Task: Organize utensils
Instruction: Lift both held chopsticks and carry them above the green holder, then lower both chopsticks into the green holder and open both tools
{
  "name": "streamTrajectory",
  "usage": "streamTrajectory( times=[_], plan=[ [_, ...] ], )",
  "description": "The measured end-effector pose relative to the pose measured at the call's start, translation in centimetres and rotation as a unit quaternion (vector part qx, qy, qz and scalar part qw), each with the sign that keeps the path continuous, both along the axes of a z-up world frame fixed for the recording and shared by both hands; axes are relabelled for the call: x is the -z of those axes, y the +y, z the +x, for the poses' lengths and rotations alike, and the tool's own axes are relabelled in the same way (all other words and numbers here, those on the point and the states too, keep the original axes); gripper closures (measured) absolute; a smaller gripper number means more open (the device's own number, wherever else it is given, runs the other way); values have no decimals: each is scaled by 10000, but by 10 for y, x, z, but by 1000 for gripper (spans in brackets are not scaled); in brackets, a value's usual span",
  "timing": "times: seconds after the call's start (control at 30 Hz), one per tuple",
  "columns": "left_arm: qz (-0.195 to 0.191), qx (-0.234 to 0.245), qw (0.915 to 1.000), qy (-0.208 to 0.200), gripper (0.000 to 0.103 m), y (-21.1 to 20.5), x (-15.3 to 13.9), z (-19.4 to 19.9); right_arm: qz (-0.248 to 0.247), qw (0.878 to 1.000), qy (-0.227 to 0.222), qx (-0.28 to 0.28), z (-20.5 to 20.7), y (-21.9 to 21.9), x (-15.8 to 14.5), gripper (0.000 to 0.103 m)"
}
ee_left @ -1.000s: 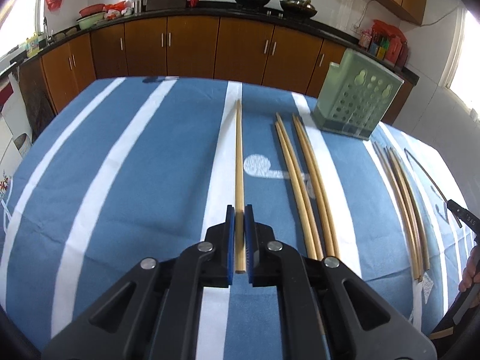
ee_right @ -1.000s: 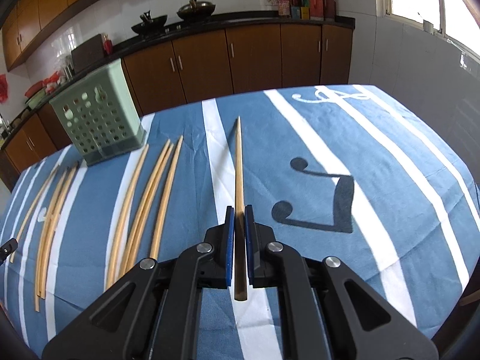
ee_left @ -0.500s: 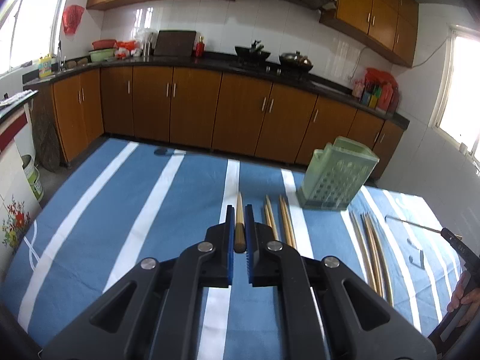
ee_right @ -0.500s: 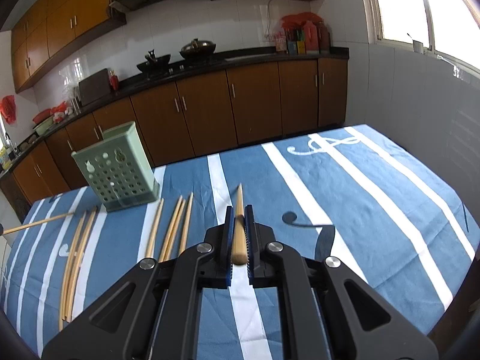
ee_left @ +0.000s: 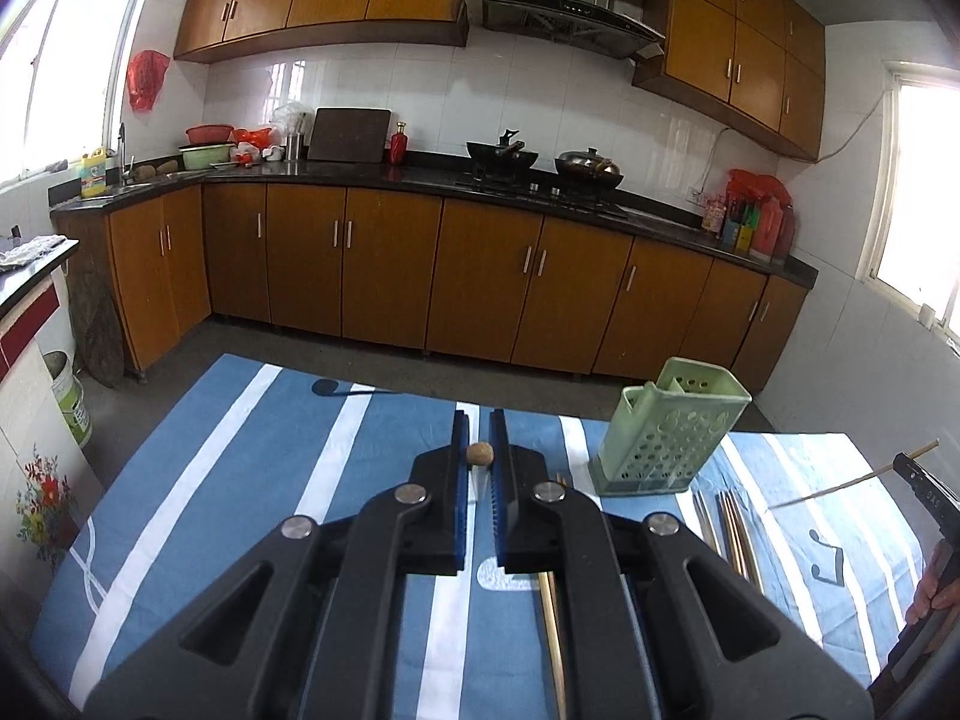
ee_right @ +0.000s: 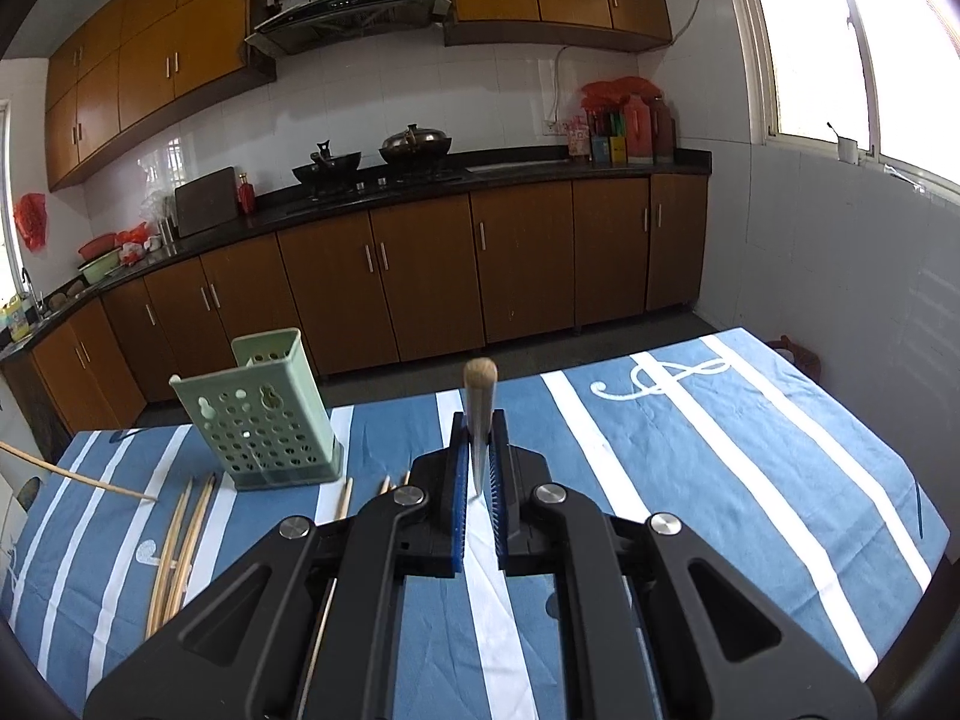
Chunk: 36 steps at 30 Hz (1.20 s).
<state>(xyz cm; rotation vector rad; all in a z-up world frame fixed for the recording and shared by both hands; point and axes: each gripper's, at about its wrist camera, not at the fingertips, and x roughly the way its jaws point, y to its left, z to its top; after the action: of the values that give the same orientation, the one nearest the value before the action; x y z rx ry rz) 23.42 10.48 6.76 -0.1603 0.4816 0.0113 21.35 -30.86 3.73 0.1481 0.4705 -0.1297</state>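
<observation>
My left gripper (ee_left: 479,456) is shut on a wooden chopstick (ee_left: 480,454), seen end-on between the blue pads and lifted off the table. My right gripper (ee_right: 479,456) is shut on another wooden chopstick (ee_right: 480,402), which points up and toward the camera. A green perforated utensil holder (ee_left: 672,432) stands on the blue striped tablecloth to the right of my left gripper; it also shows in the right wrist view (ee_right: 264,414), left of my right gripper. Several loose chopsticks (ee_right: 180,546) lie on the cloth.
The other gripper with its raised chopstick (ee_left: 852,483) shows at the right edge of the left view, and the left one's chopstick (ee_right: 78,477) at the left of the right view. Kitchen cabinets (ee_left: 480,276) stand beyond the table's far edge (ee_left: 360,384).
Both grippers have lifted their chopsticks off the table and tilted upward, so the sticks now point toward the cameras and the view has risen to the kitchen.
</observation>
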Motion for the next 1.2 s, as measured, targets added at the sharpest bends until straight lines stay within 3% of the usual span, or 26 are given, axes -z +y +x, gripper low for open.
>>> streamTrajectory(
  times=[0.17,0.43,0.6,0.77,0.97,1.2],
  plan=[
    [39,8,9999,-115,96,1,-17,14,61,9999,-134,-90,10,0,-18,96],
    [106,114,9978,-645,96,-10,-77,35,190,9953,-857,-414,30,15,-85,96],
    [-87,147,9922,-1237,96,-30,-129,53,417,9866,-1407,-708,42,30,-126,96],
    [-420,95,9848,-1681,96,-54,-159,76,434,9820,-1542,-997,61,49,-134,96],
    [-688,107,9809,-1818,96,-88,-157,107,437,9839,-1266,-1180,86,61,-114,96],
    [-785,218,9864,-1430,96,-109,-111,140,588,9863,-834,-1293,104,65,-84,96]
  ],
)
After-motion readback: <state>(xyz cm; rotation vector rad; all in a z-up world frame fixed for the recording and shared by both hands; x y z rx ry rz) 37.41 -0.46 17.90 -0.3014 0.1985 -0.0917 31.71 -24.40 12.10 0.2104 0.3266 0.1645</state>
